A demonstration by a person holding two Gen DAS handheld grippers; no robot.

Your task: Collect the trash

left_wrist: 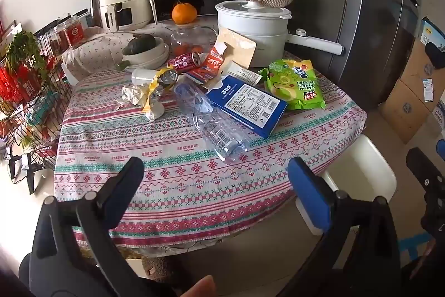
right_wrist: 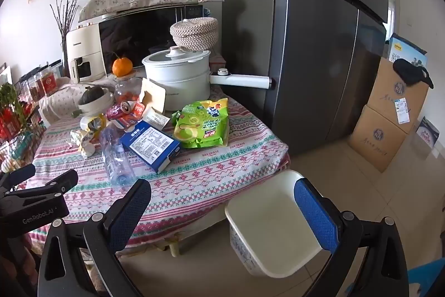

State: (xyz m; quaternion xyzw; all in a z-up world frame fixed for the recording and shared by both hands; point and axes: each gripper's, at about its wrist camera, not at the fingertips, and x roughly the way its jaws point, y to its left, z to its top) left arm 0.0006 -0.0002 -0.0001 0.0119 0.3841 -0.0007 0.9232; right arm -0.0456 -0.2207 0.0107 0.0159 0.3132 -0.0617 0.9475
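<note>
While both tongs gape empty, one bottle (left_wrist: 214, 121), one box (left_wrist: 247, 105) lie.

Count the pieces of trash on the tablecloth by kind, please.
Clear plastic bottle: 1
Red can: 1
Blue carton: 1
Red carton: 1
Green snack bag: 1
Yellow wrapper: 1
Crumpled paper: 1
Total: 7
</note>
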